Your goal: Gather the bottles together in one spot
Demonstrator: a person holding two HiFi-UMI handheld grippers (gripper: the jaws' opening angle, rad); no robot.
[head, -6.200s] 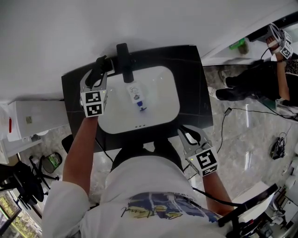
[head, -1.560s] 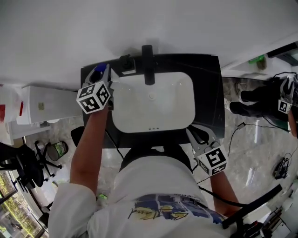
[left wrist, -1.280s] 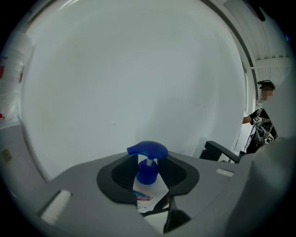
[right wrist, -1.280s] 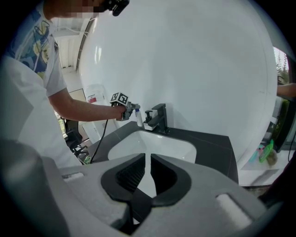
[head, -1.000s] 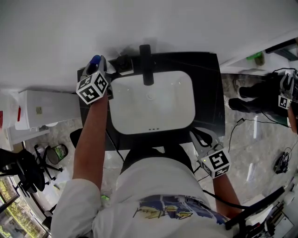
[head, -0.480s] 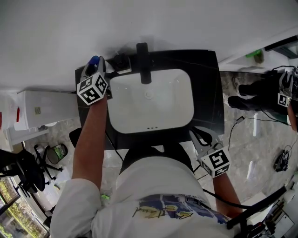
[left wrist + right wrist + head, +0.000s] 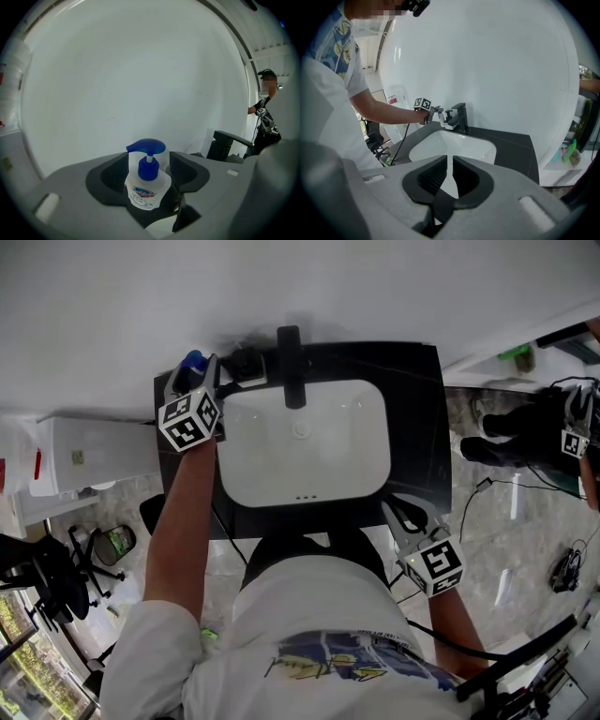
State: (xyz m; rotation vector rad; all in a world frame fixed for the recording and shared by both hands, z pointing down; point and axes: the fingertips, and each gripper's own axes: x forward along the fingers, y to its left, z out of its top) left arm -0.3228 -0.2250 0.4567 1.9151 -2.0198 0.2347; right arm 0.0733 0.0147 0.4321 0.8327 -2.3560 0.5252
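Left gripper: the left gripper (image 7: 197,379) has its jaws wide apart, and they have just been opening.
Between the jaws: the bottle (image 7: 146,187) stands there, and the dark pads sit just beside it on each side. I see no pad pressing on it.
Bottle: it is a small clear one with a blue pump top (image 7: 146,146), and it stands upright.
Where the bottle is: it is at the back left corner of the dark counter (image 7: 422,427), near the white wall (image 7: 300,287) and left of the black faucet (image 7: 291,367).
Left arm: the bare left arm (image 7: 183,521) reaches out long, past the left side of the white sink (image 7: 309,465). The marker cube (image 7: 190,421) faces up, and the gripper points at the wall.
Right gripper: the right gripper (image 7: 401,514) has its jaws almost together, with only a thin slit between them. Nothing is in that slit.
Right hand: it is low, close to the person's body at the front edge of the counter. It points across the sink.
Hard to see: from above, the left gripper hides most of the bottle, so only the blue top shows. A small thing (image 7: 246,367) sits between the bottle and the faucet, and I cannot tell what it is.
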